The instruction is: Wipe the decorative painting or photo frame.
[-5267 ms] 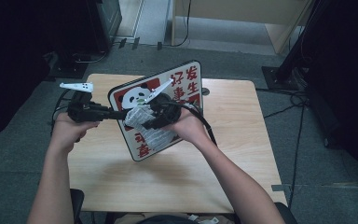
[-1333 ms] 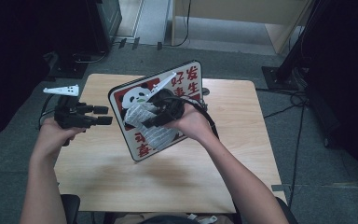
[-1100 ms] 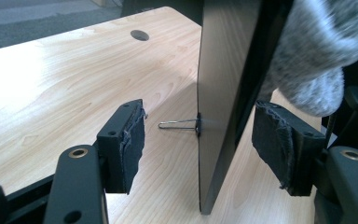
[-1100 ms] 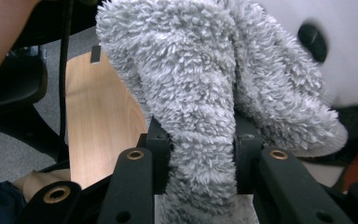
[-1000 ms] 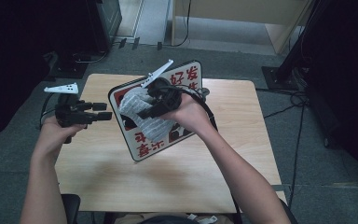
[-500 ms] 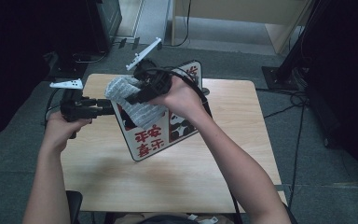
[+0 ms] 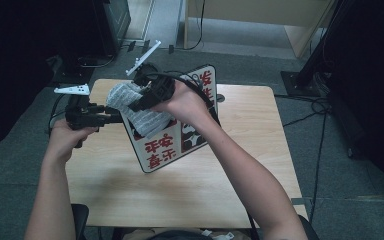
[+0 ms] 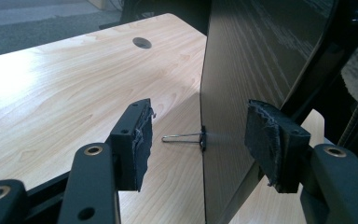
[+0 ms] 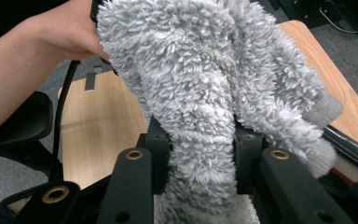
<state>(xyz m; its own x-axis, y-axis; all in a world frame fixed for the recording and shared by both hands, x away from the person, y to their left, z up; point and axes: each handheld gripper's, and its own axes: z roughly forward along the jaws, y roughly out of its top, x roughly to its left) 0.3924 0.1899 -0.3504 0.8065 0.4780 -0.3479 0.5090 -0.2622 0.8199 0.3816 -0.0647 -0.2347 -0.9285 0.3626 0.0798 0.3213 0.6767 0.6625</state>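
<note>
Wiping looks midway: right gripper (image 7: 139,98) clamps the grey cloth (image 7: 130,102) at the sign board (image 7: 180,135)'s upper left. Left gripper (image 8: 198,140), jaws apart and just narrowed, straddles the board's left edge without pressing; its lower face likely remains.

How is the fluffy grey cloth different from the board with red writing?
The cloth is soft, fluffy and plain grey; the board is flat, stiff, with red writing. The cloth is pinched in the right gripper; the board stands tilted on the table, between the left gripper's parted jaws.

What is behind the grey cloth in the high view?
Behind the grey fluffy cloth, held in the right gripper, stands the tilted sign board. Red characters show below and beside the cloth; the upper left part of the board's face is covered.
</note>
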